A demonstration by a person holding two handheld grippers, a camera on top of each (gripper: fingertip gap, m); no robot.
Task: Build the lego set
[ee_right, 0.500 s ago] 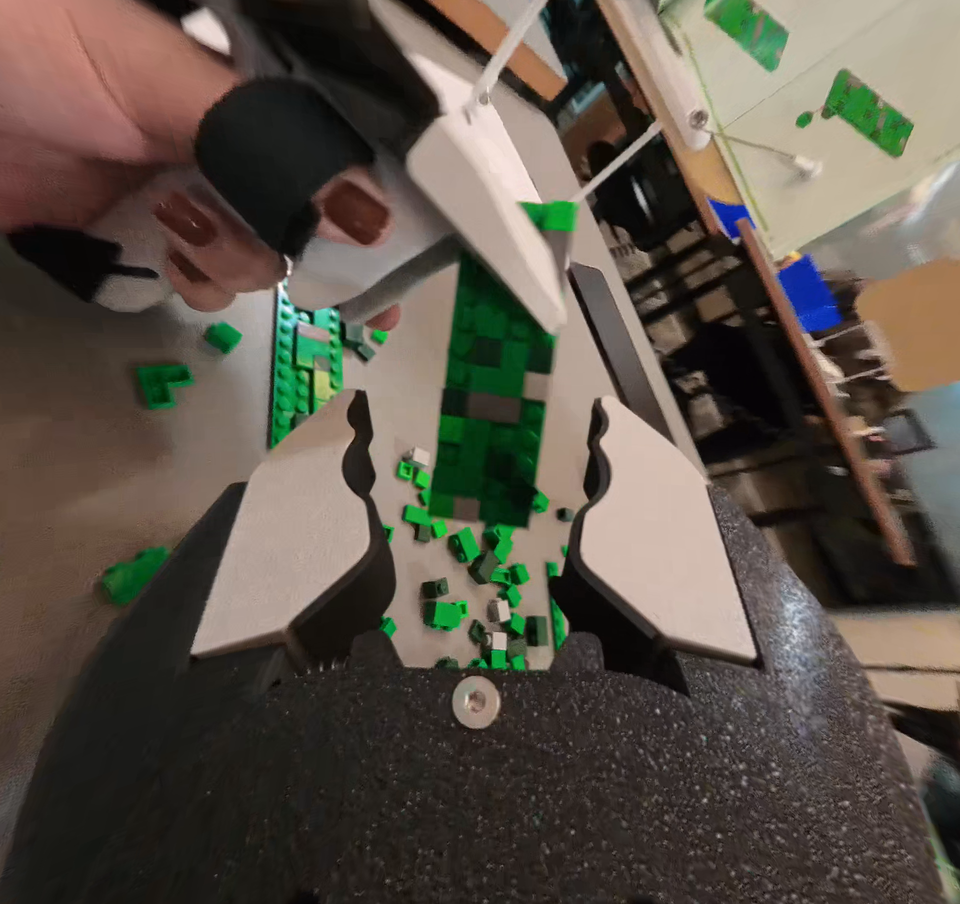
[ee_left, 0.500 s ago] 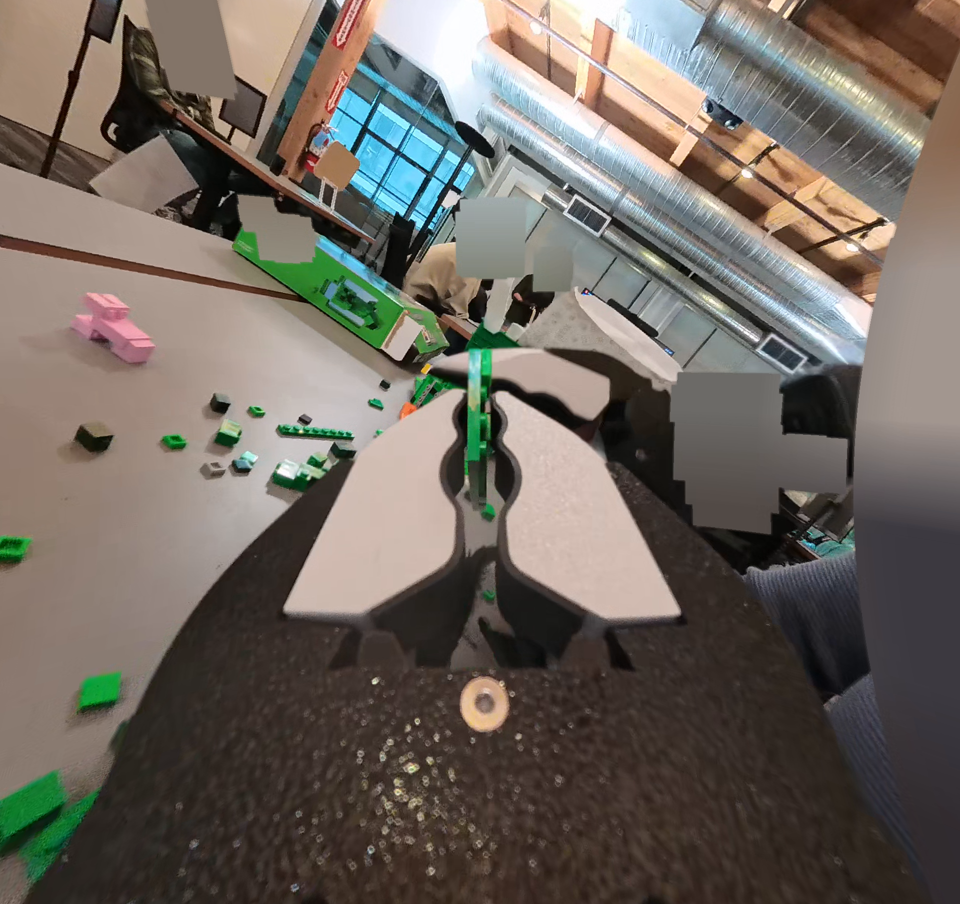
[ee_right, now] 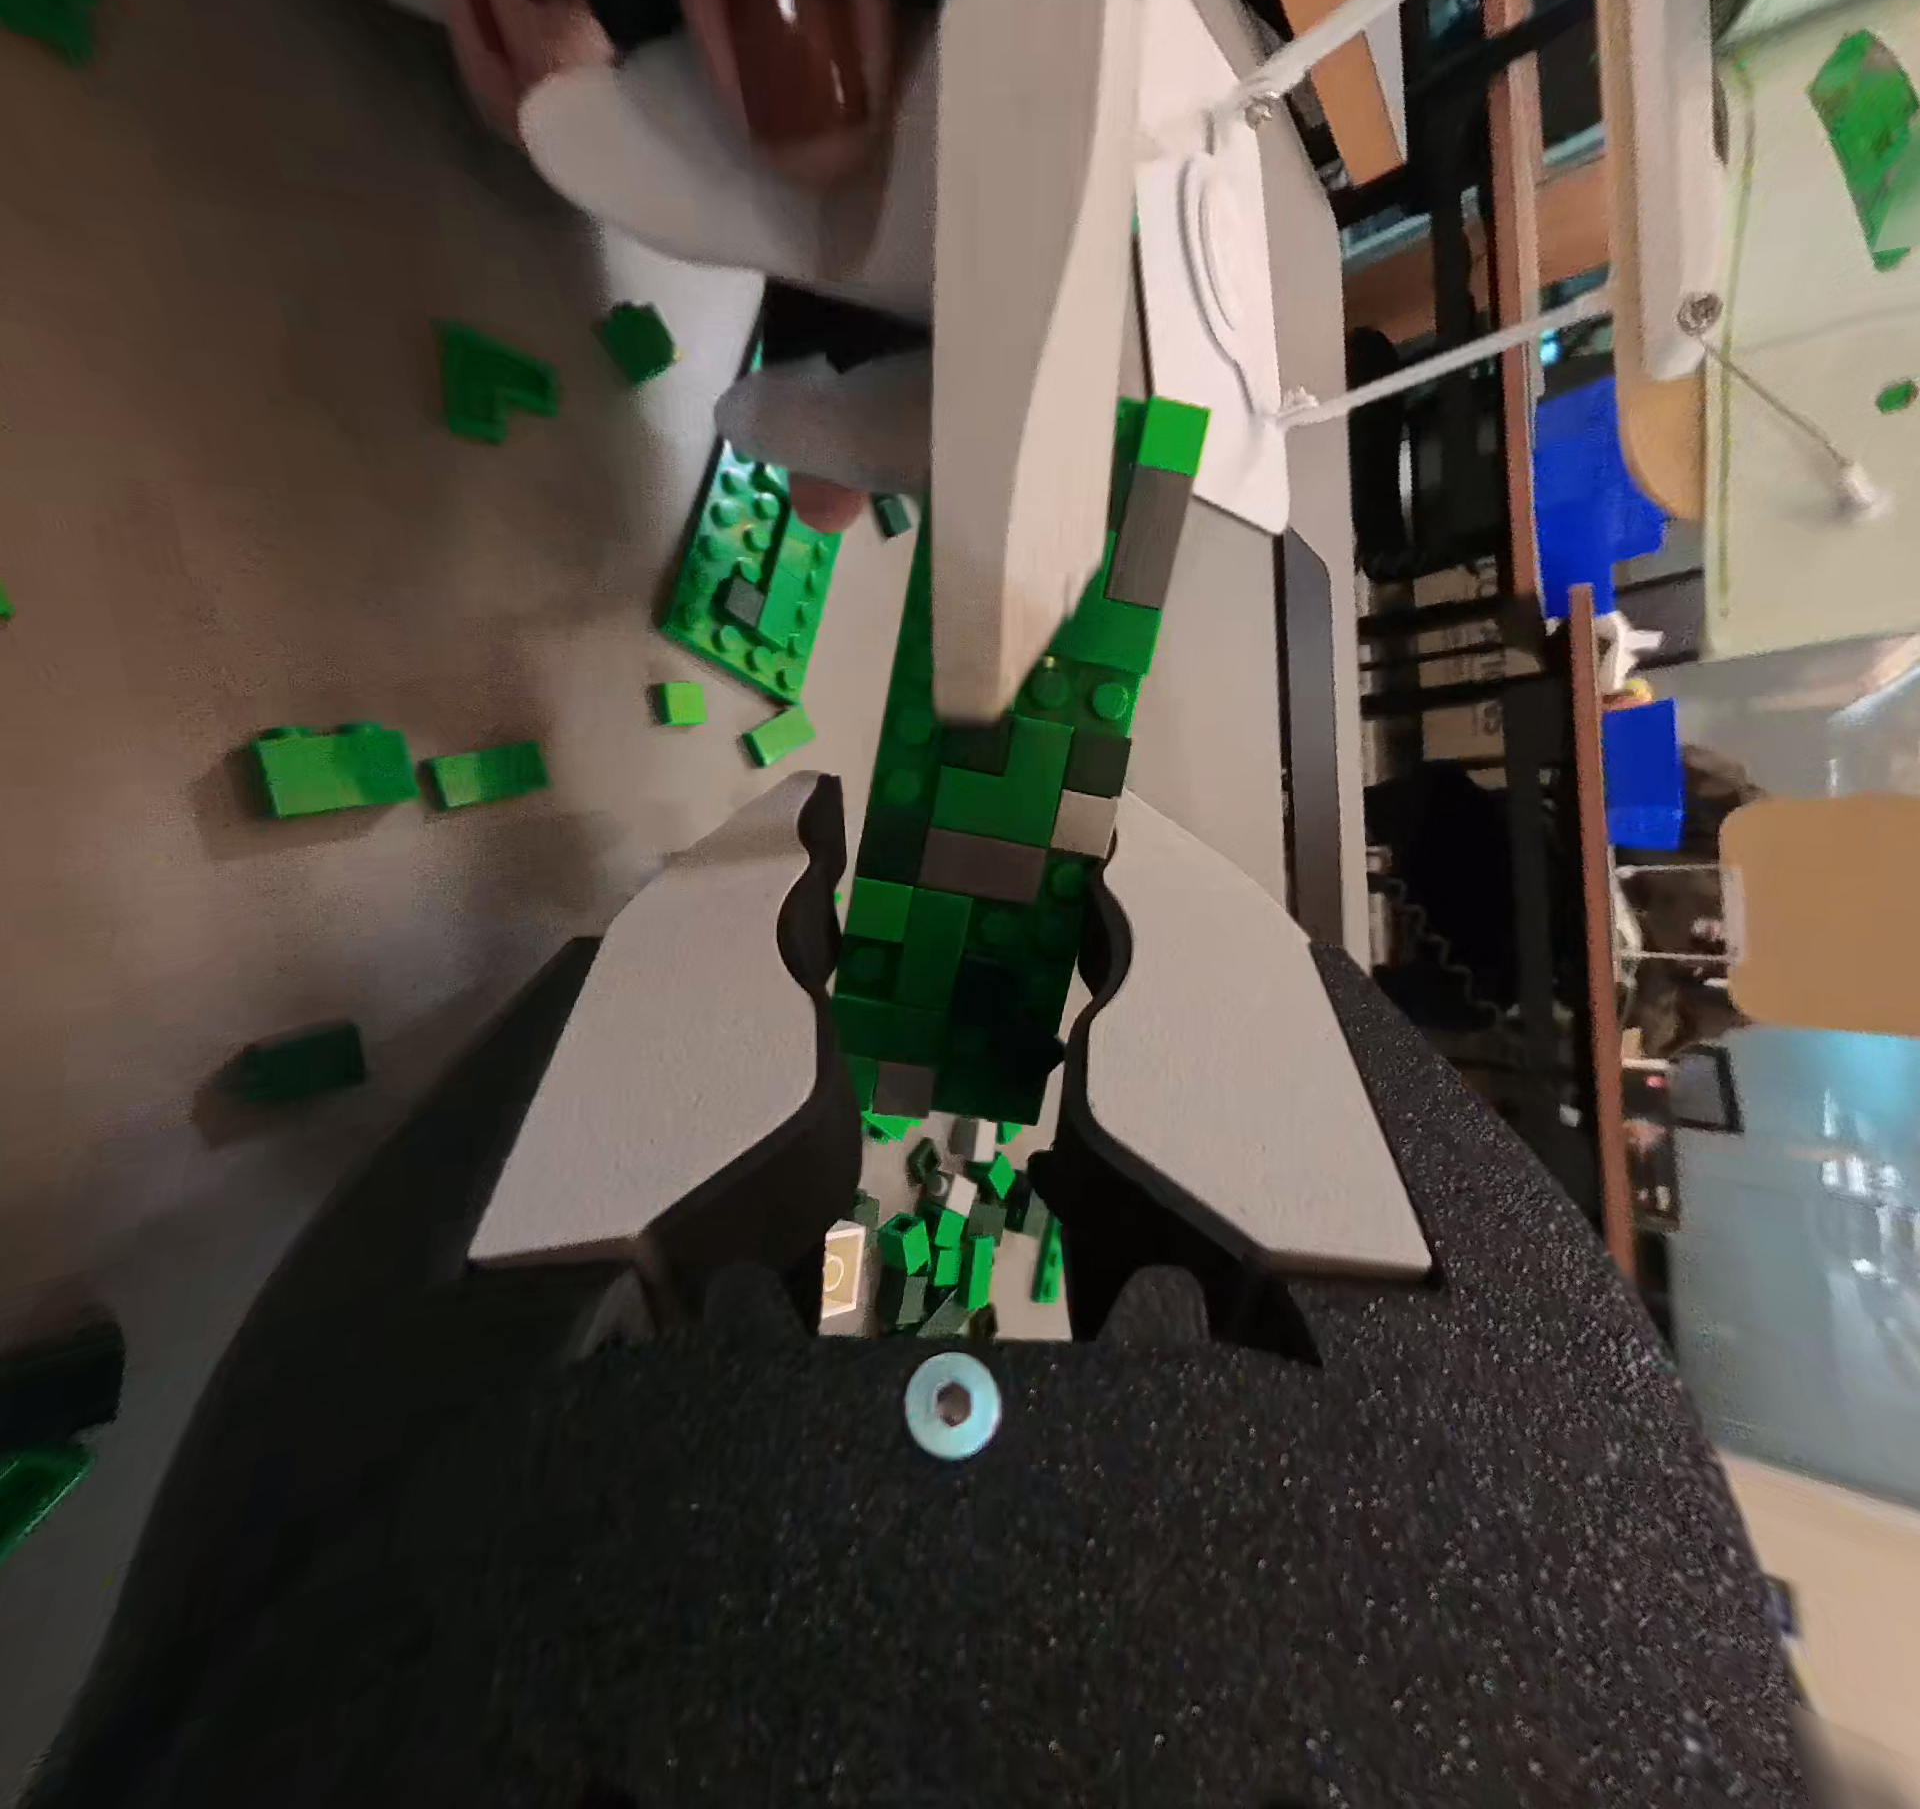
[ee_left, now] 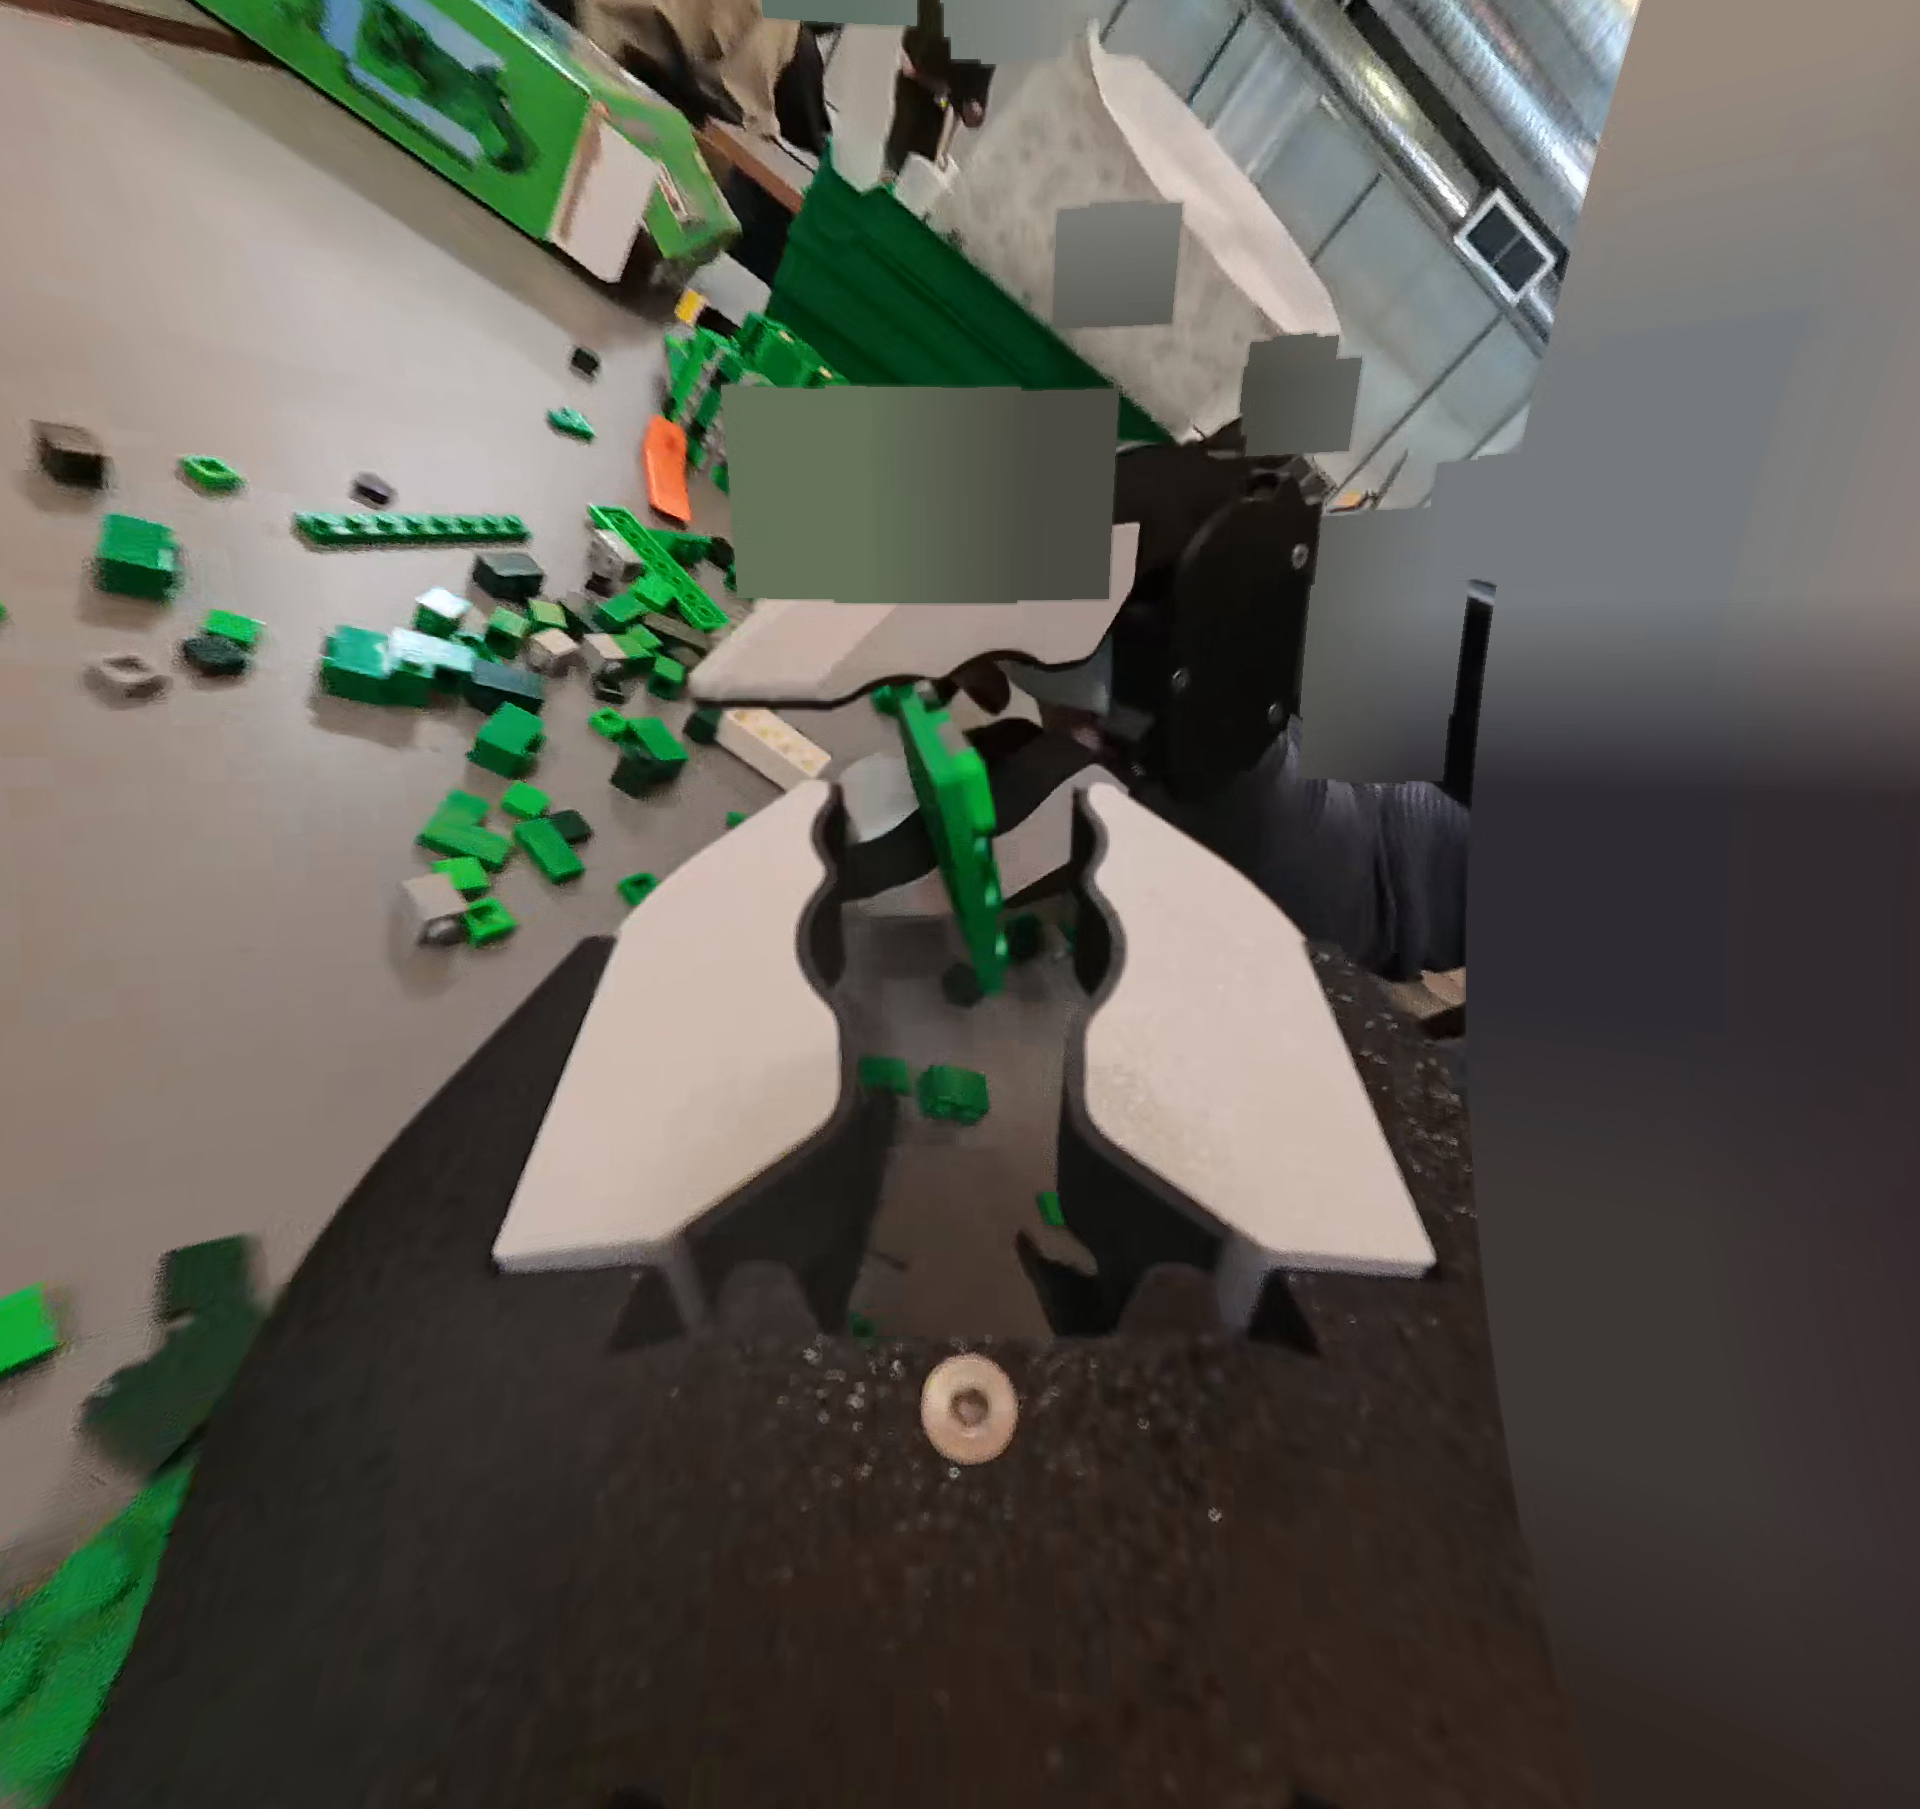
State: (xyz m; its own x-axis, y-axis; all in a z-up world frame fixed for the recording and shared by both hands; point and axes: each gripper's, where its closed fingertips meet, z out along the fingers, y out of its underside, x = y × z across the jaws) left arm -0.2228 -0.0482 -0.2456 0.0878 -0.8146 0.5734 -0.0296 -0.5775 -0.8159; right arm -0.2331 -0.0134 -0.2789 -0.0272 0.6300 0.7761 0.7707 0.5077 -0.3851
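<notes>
Between the 2 grey fingers of the right gripper (ee_right: 961, 886) sits a long green plate assembly (ee_right: 987, 886), tiled in green and grey; its edges touch both fingers, so the grip is closed on it. From above, a finger of the left gripper (ee_left: 951, 845) lies against the plate's upper part. That gripper's own view shows its jaws parted, the plate edge-on between them, touching neither. Loose green bricks (ee_left: 499, 679) litter the table (ee_left: 208, 253).

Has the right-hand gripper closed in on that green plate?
Yes. The right gripper, earlier open short of the green lego panel, now brackets its sides, while loose bricks stay on the table.
</notes>
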